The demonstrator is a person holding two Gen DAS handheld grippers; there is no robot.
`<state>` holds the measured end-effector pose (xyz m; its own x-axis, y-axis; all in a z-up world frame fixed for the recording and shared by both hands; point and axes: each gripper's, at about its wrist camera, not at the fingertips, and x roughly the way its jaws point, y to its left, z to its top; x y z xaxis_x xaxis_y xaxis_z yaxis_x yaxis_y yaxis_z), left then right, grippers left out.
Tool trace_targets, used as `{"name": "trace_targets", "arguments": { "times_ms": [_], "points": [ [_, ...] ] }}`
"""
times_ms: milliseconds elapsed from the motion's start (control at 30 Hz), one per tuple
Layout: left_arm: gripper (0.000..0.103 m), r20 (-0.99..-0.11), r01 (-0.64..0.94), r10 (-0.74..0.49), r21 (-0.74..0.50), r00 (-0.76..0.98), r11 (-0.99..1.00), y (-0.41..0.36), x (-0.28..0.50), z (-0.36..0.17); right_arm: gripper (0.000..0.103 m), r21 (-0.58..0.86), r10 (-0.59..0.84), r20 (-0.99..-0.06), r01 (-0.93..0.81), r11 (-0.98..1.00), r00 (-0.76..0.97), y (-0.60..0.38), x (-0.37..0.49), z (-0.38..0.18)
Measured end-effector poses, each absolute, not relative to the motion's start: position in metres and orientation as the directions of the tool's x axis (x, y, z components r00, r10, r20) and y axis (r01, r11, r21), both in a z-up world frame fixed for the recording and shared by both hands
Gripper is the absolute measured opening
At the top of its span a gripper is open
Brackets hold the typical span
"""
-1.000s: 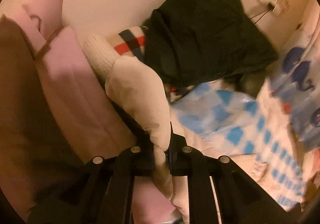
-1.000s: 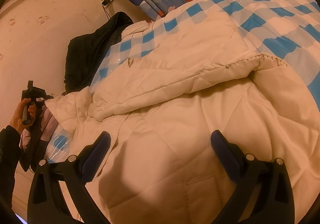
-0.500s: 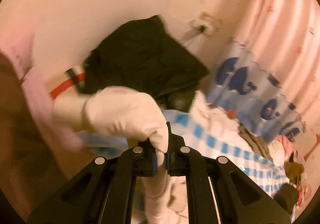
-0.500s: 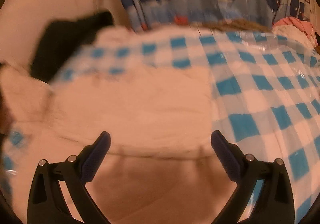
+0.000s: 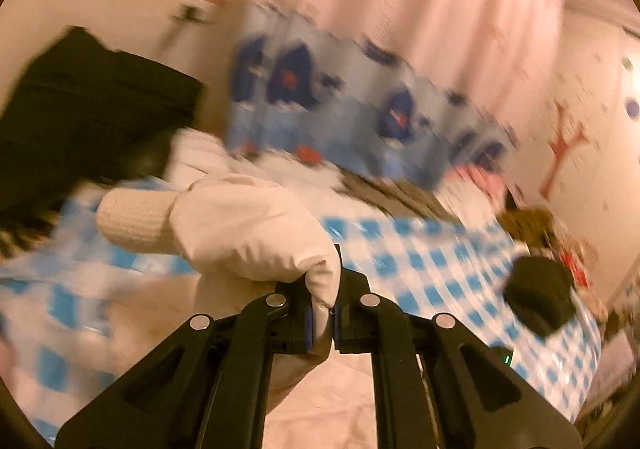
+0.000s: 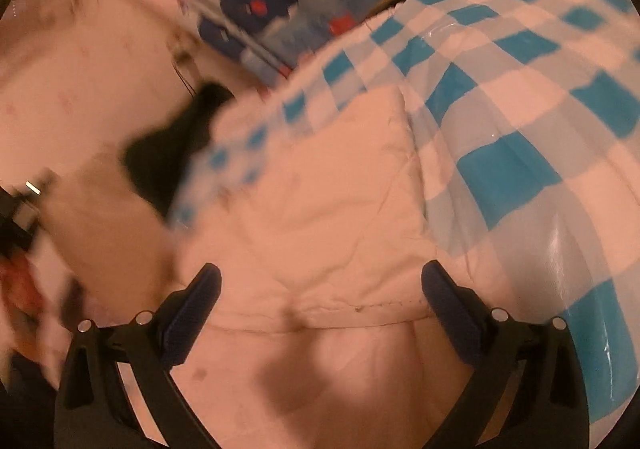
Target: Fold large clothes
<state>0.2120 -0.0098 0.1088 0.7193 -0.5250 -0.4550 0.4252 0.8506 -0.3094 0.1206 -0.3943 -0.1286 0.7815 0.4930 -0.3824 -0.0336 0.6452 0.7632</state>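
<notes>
Nowhere legible writing, left gripper point(image 5: 321, 323) pinching white jacket sleeve point(image 5: 240, 233)

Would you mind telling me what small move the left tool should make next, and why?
Probably carry the sleeve across onto the jacket body and lay it down: the left tool is shut on it, while the right tool hangs open.

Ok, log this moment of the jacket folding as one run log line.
step: folding white jacket | left gripper: shut on jacket sleeve, lifted | right gripper: open above jacket | surface: blue checked cover
</notes>
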Motion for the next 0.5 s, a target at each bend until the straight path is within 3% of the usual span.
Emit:
{"name": "trace_targets", "arguments": {
  "times_ms": [133, 333, 400, 433, 467, 500],
  "points": [
    [0.005, -0.528, 0.506, -0.565, -0.269, 0.634, 0.820, -0.087, 0.207, 0.045, 0.096, 0.866, 0.567, -0.240, -0.091, 0.492, 0.788, -0.411, 0.121, -0.128],
    [0.008, -0.727, 0.613, -0.441, -0.036, 0.526, 0.789, -0.189, 0.186, -0.073, 0.096, 0.945, 0.582, -0.109, -0.098, 0.313, 0.806, -0.439, 0.122, -0.143],
    [0.021, -0.769, 0.649, -0.367, 0.082, 0.524, 0.756, -0.213, 0.171, -0.101, 0.096, 0.951, 0.584, -0.092, -0.102, 0.291, 0.807, -0.442, 0.123, -0.145],
    [0.034, -0.780, 0.665, -0.336, 0.134, 0.528, 0.734, -0.221, 0.163, -0.109, 0.096, 0.951, 0.585, -0.091, -0.103, 0.290, 0.806, -0.442, 0.123, -0.144],
    [0.054, -0.784, 0.684, -0.318, 0.179, 0.533, 0.707, -0.227, 0.157, -0.112, 0.096, 0.951, 0.587, -0.093, -0.104, 0.292, 0.804, -0.442, 0.123, -0.144],
    [0.061, -0.792, 0.718, -0.302, 0.230, 0.530, 0.657, -0.236, 0.146, -0.117, 0.096, 0.950, 0.589, -0.094, -0.105, 0.295, 0.802, -0.442, 0.125, -0.144]
  ]
}}
